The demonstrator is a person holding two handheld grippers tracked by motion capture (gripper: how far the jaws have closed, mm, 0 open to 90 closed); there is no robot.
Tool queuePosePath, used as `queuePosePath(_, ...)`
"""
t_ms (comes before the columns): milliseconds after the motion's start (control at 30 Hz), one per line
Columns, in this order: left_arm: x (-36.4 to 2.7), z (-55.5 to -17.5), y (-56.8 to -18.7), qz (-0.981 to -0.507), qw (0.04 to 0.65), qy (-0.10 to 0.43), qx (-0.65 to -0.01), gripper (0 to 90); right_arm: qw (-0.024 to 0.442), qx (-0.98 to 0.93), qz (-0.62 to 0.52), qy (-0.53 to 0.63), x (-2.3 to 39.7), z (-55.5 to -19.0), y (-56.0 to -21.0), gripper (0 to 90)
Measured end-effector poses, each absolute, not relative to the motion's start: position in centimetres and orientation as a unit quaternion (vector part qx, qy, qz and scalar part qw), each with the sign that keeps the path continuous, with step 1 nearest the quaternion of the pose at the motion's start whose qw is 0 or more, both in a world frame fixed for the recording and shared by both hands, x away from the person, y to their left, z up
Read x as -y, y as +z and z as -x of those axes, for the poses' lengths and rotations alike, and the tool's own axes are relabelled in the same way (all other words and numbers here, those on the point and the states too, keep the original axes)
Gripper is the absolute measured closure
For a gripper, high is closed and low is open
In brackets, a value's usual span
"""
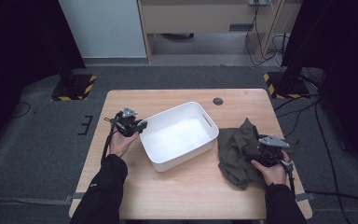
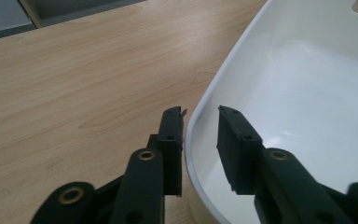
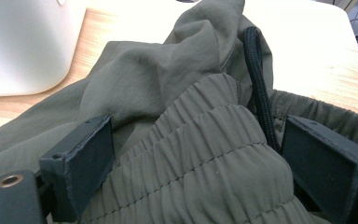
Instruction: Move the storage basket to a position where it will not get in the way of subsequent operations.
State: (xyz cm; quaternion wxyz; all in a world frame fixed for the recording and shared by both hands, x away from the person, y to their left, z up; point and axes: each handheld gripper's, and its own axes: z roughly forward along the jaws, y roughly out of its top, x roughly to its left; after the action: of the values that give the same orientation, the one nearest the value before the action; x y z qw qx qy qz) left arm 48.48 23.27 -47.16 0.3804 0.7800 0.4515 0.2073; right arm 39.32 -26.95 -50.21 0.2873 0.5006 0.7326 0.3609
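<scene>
A white plastic bin (image 1: 182,135) stands in the middle of the wooden table (image 1: 177,191). My left gripper (image 1: 141,126) is at the bin's left rim. In the left gripper view its jaws (image 2: 200,112) straddle the rim of the bin (image 2: 307,93), one jaw outside and one inside, with a gap still showing, so it is open. An olive-green garment (image 1: 235,144) lies crumpled to the right of the bin. My right gripper (image 1: 252,156) rests on it, open wide. In the right gripper view the garment's elastic waistband (image 3: 200,158) and a black drawcord (image 3: 258,79) bulge between its jaws (image 3: 200,125).
A small round grommet (image 1: 218,101) sits in the table's far edge area. Bare wood lies in front of the bin and to its left. Black stands with yellow-striped feet (image 1: 74,86) flank the table on the carpet.
</scene>
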Motion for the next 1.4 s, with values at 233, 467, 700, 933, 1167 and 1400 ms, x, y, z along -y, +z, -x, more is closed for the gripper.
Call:
queuePosePath(233,-23.5,-47.8,-47.0,-0.778,0.378,0.201,-0.459,77.7,0.288,-0.733,-0.500,0.360,26.9,-39.3,-50.2,10.2)
queuePosePath(467,-24.5,-46.2,-47.0,-0.766,0.375,0.204,-0.480,80.6,0.290,-0.735,-0.497,0.360,26.9,-39.3,-50.2,10.2)
queuePosePath(700,-25.2,-43.9,-47.2,-0.736,0.377,0.220,-0.517,81.1,0.292,-0.734,-0.497,0.360,26.9,-39.2,-50.2,10.3)
queuePosePath(933,-25.5,-43.1,-47.0,-0.744,0.377,0.227,-0.503,75.4,0.292,-0.735,-0.496,0.359,26.8,-39.2,-50.2,10.3)
queuePosePath(1167,-25.8,-44.8,-47.0,-0.770,0.383,0.206,-0.467,70.8,0.292,-0.734,-0.497,0.358,26.9,-39.2,-50.2,10.3)
queuePosePath(1400,-25.5,-44.9,-47.1,-0.772,0.375,0.202,-0.471,80.0,0.292,-0.734,-0.497,0.358,26.9,-39.2,-50.2,10.3)
